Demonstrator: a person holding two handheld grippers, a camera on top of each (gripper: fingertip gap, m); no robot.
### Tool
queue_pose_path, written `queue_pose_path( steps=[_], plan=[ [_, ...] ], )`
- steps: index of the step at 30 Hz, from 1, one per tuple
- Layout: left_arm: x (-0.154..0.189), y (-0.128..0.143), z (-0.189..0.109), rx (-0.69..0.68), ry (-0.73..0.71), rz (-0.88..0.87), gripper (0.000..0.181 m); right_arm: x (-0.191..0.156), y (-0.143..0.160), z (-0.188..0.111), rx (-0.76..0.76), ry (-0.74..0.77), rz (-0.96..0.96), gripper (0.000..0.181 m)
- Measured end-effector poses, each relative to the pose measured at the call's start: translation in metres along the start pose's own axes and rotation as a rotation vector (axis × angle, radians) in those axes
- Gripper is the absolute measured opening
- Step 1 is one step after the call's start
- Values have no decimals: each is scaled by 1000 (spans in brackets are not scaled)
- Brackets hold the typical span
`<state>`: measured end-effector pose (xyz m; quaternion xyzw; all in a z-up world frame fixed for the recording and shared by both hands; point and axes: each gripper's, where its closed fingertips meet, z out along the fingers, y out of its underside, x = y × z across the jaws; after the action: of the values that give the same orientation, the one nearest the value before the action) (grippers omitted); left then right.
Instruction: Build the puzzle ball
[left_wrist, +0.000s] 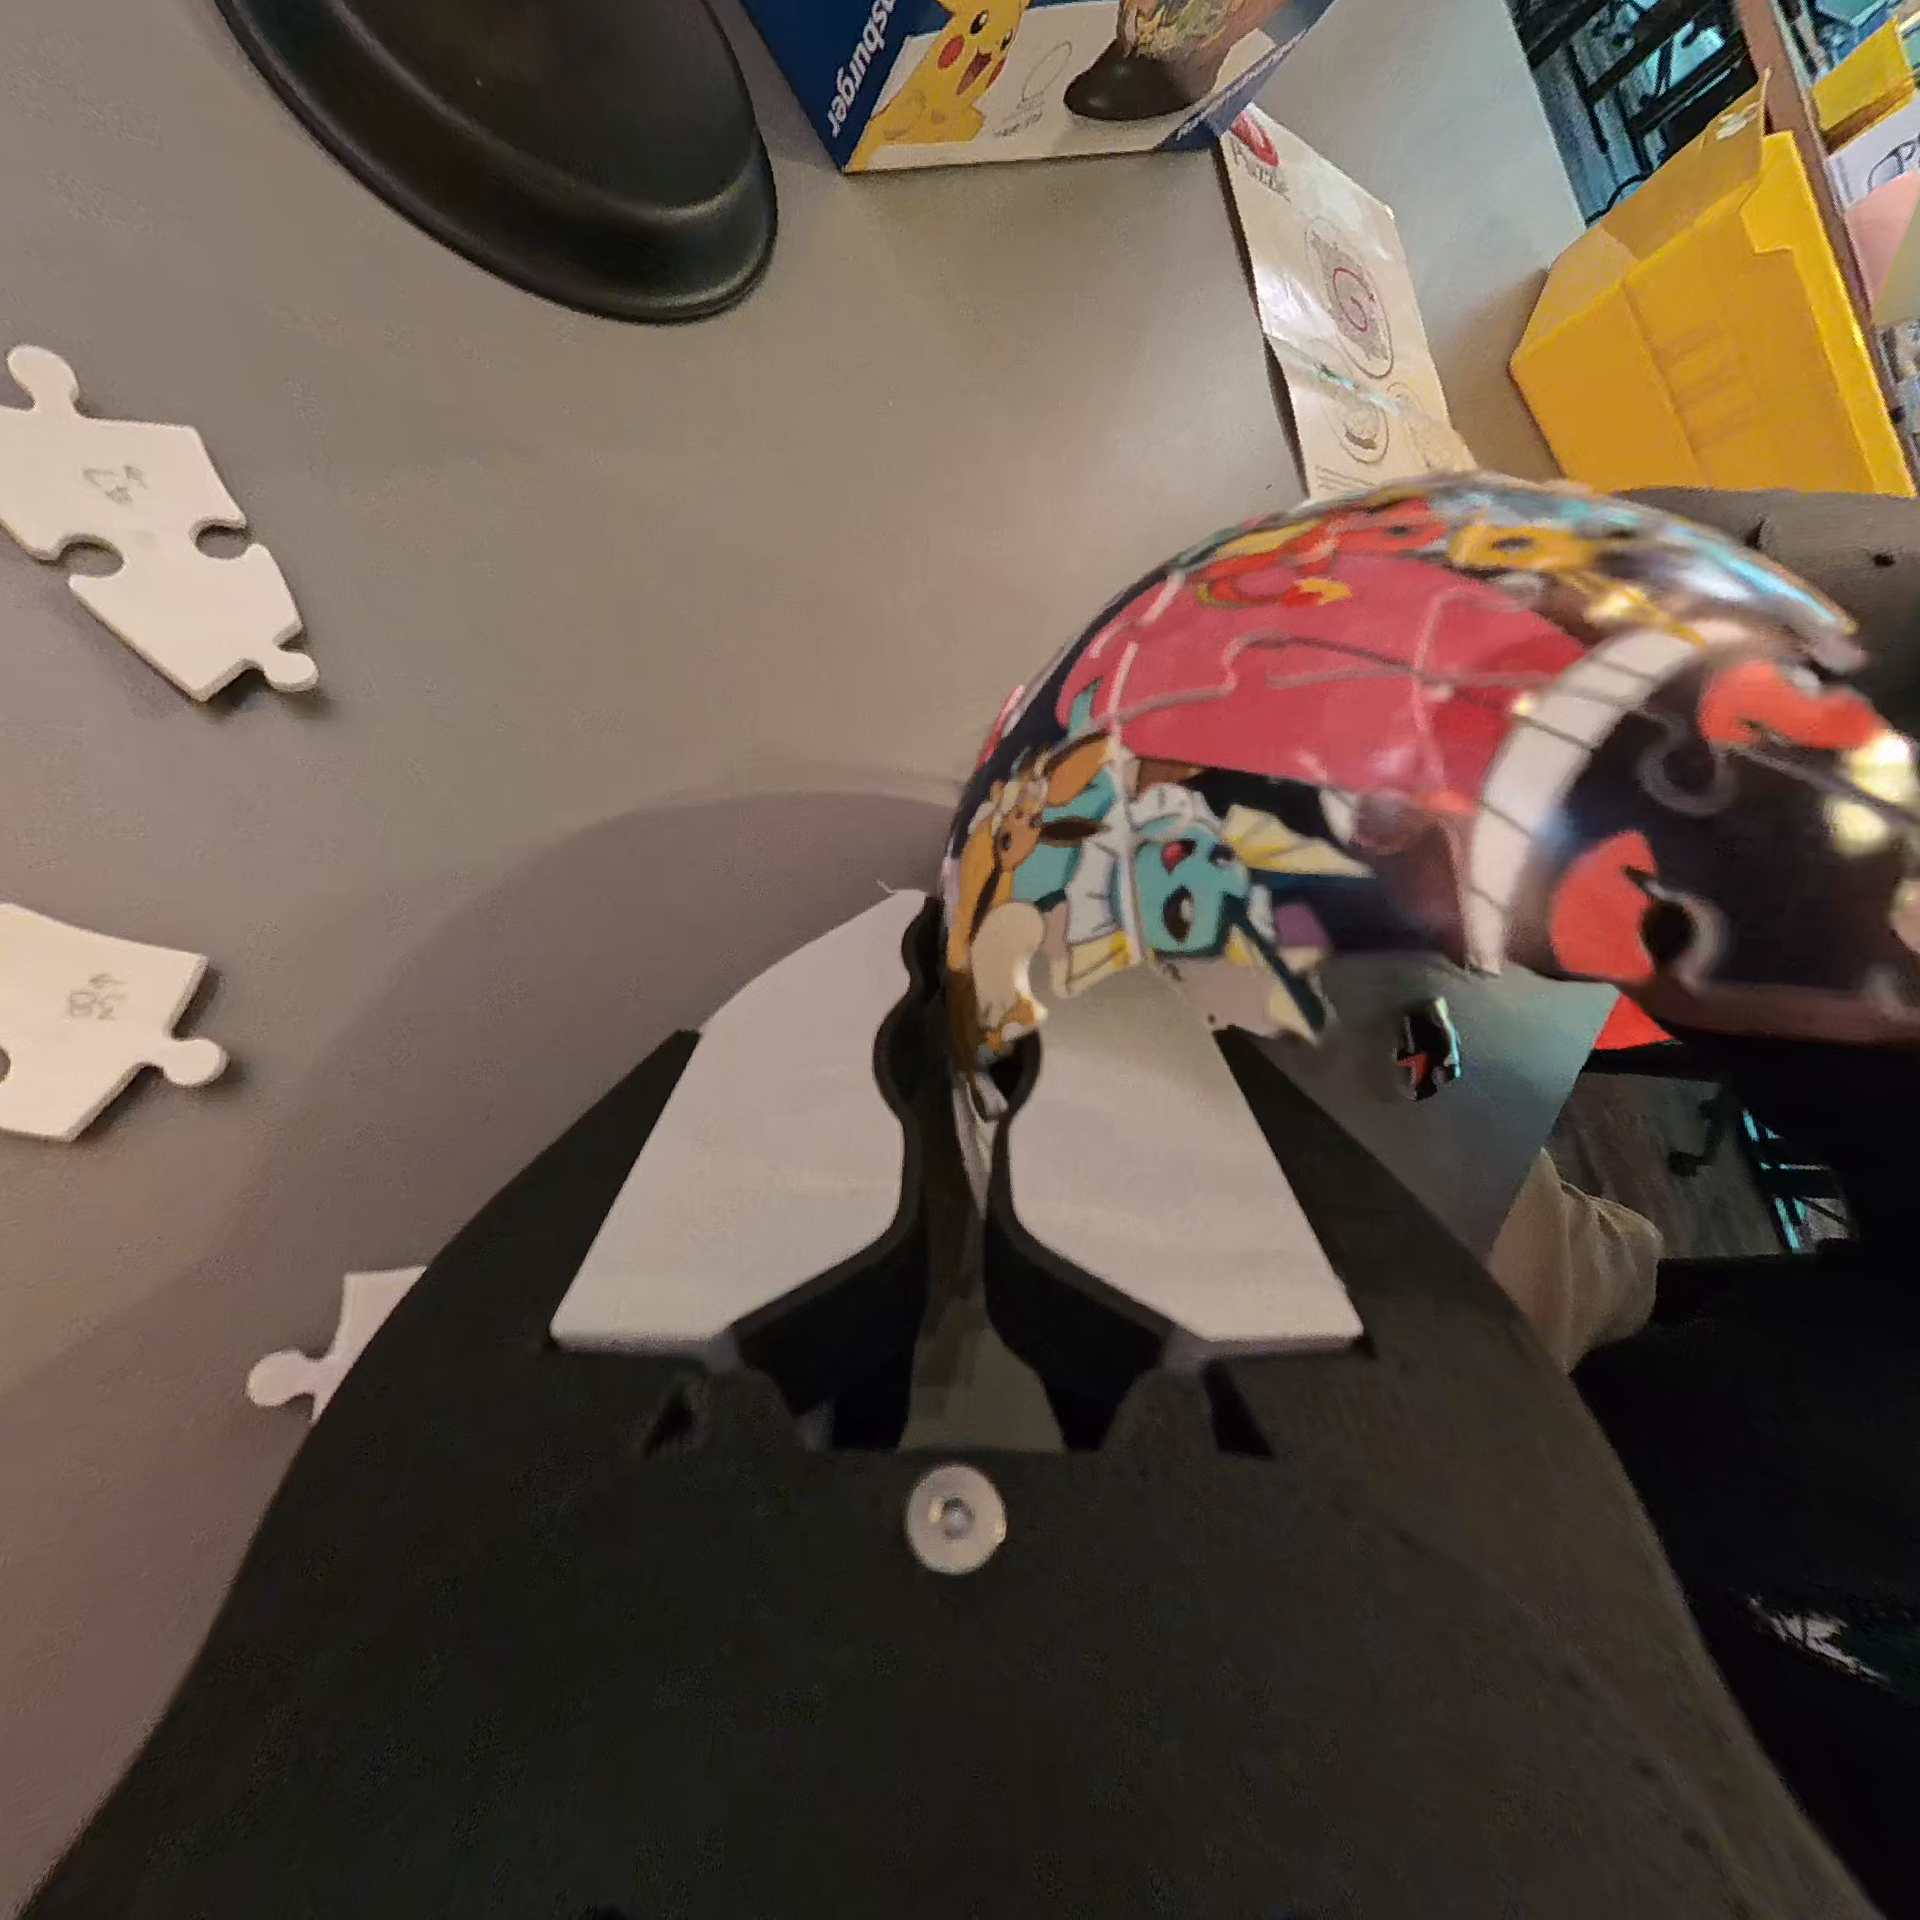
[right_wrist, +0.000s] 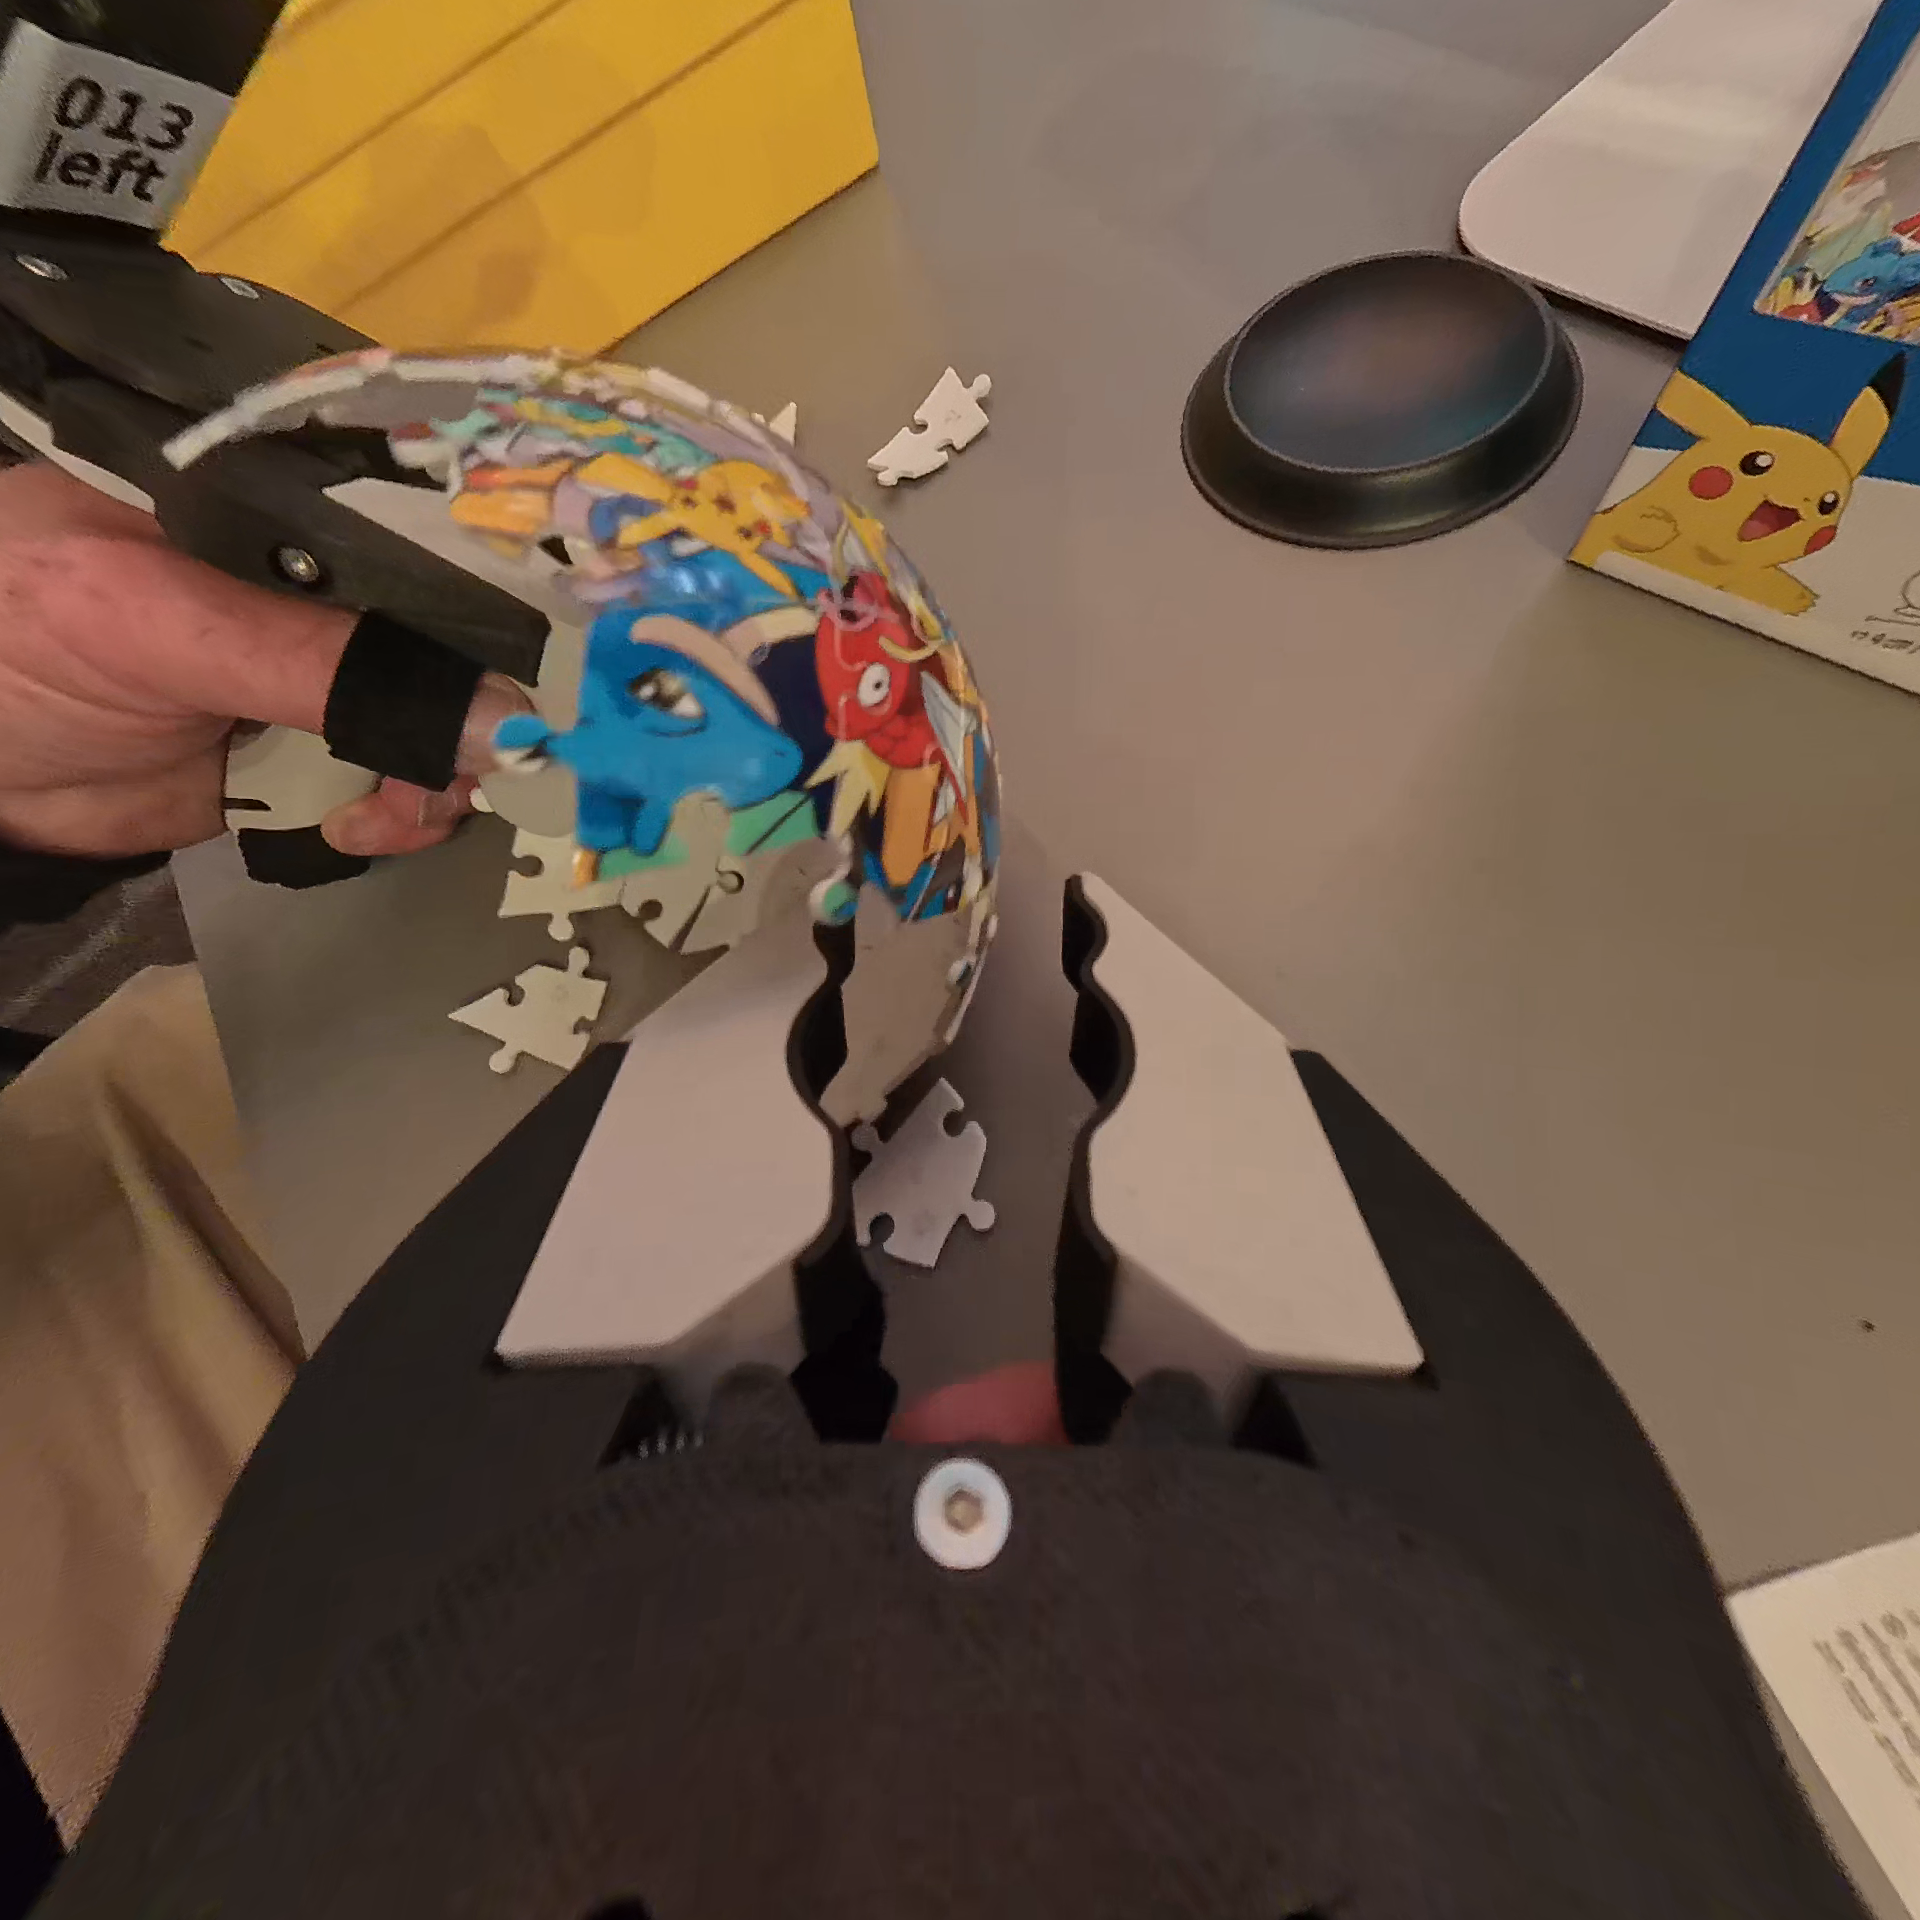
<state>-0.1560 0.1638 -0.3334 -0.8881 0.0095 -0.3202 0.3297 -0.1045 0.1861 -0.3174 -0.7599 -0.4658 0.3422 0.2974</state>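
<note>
The half-built puzzle ball (left_wrist: 1403, 727) is a colourful curved shell held up off the grey table (left_wrist: 727, 520). My left gripper (left_wrist: 961, 997) is shut on the shell's lower edge. In the right wrist view the shell (right_wrist: 748, 665) hangs at the left, with the left gripper (right_wrist: 509, 634) clamped on its rim and a hand (right_wrist: 156, 675) behind it. My right gripper (right_wrist: 956, 925) is open. The shell's bottom edge dips between its fingers, close against the left finger (right_wrist: 821, 1039). A white loose piece (right_wrist: 925, 1174) lies on the table below the gap.
Loose white pieces (left_wrist: 156, 520) (left_wrist: 83, 1018) (left_wrist: 332, 1340) lie at the left, another lies farther off (right_wrist: 935, 426). A black round stand (right_wrist: 1382, 405), the puzzle box (right_wrist: 1787, 416), a leaflet (left_wrist: 1340, 332) and a yellow bin (left_wrist: 1704, 343) ring the work area. The gap from one gripper's tips to the other's is roughly 7 cm. From the right gripper's tips to the white loose piece (right_wrist: 925, 1174) is close to 6 cm.
</note>
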Motion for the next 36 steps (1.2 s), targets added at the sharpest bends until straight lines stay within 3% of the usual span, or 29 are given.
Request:
queue_pose_path(
  steps=[5,23,26,36],
  plan=[
    [0,-2,-5,11,-12,7,16,-2,9,-6,-33,10,21,36],
    [1,-5,-27,58,-38,10,44,-18,-1,-59,71,106,-109,31],
    [8,-5,-31,69,-29,24,55,-21,1,-65,82,104,-106,31],
    [12,-13,-53,167,7,20,61,-18,-3,-97,165,131,-96,31]
  ],
)
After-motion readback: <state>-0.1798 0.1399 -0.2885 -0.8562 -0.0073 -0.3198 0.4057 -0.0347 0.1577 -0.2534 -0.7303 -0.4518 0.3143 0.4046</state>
